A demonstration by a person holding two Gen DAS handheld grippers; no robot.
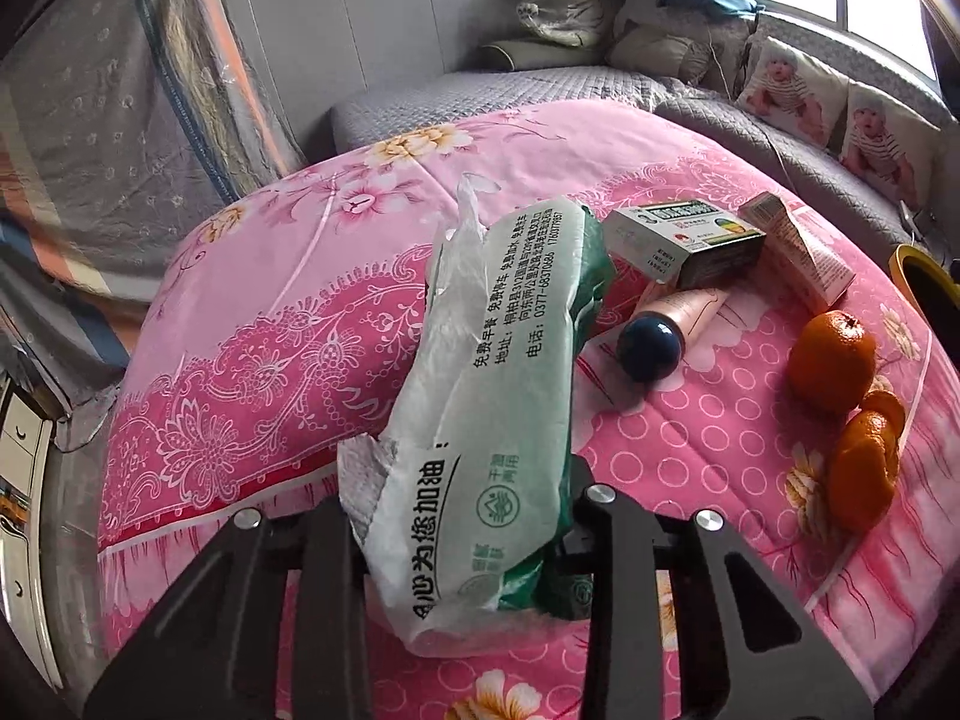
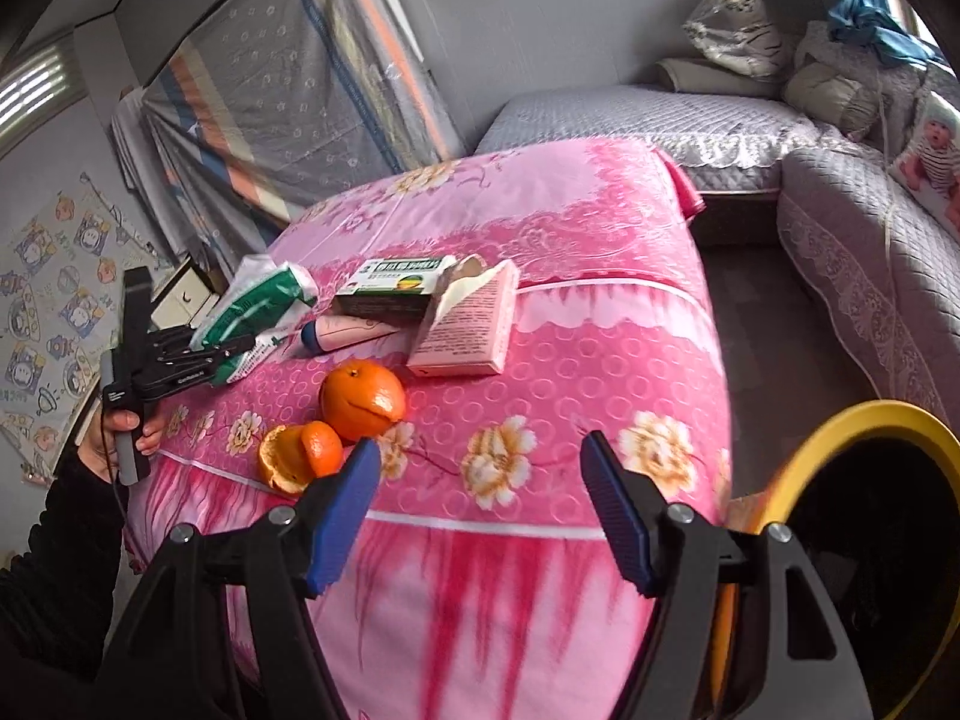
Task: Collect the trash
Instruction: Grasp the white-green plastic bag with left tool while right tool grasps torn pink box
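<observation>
Two grippers noted: left gripper [image 1: 468,546] is clamped on green-white tissue pack [image 1: 498,360], which is lying on pink quilt [image 1: 270,330]; right gripper [image 2: 480,510] is held wide apart w/ nothing between pads. Beyond, orange peel [image 2: 297,456], whole orange [image 2: 362,399], pink tube [image 2: 348,333], green box [image 2: 396,288] & pink box [image 2: 465,327] are spread on quilt. Yellow-rimmed bin [image 2: 870,426] is seen at right, beside bed.

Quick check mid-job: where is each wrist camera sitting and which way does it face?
Left wrist: on the left gripper, angled down over the pink floral bedspread; its jaws pinch the green-and-white plastic tissue pack.
Right wrist: on the right gripper, jaws open, empty; shows the person's hand and yellow-rimmed bin.
Shared: tissue pack, whole orange.
</observation>
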